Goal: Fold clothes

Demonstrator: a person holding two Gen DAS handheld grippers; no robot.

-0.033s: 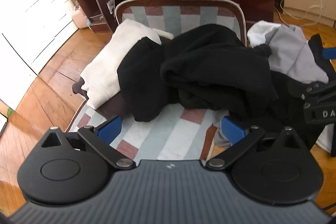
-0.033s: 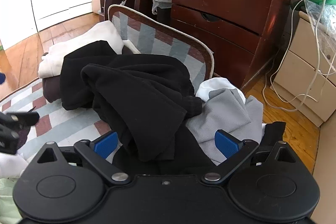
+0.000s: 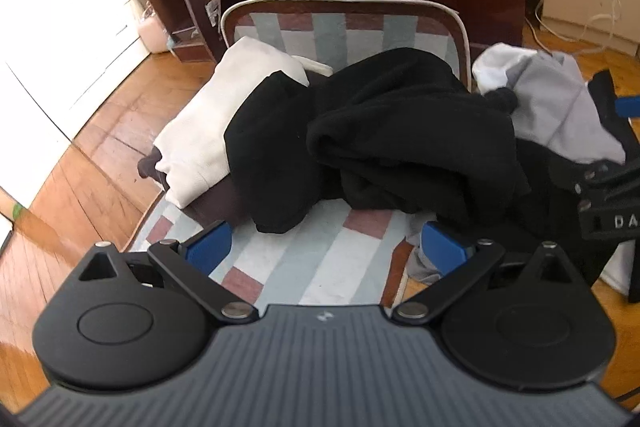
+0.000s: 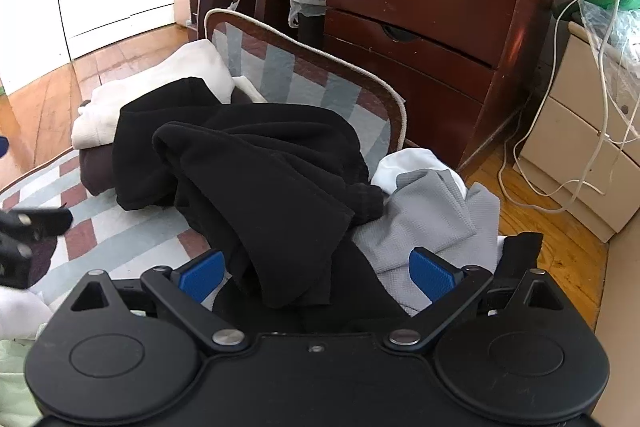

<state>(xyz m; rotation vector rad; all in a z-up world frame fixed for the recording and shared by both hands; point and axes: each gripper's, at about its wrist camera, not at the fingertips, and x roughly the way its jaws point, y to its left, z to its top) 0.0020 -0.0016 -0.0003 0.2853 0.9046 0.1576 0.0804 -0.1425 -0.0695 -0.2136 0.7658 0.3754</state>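
1. Evidently the step in hand is choosing a garment: the left gripper (image 3: 326,247) and right gripper (image 4: 316,275) both gape fully, holding nothing.
2. Ahead of both lies the crumpled black garment (image 4: 256,179) on the striped rug (image 3: 304,263); a grey shirt (image 4: 432,211) lies right.
3. Next, I judge, each gripper must reach forward and pinch a black edge.

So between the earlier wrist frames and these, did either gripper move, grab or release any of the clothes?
Nothing visibly changed. The left gripper and the right gripper are both open and hold nothing, and the black garment, the white folded garment and the grey garment lie as before on the striped mat.
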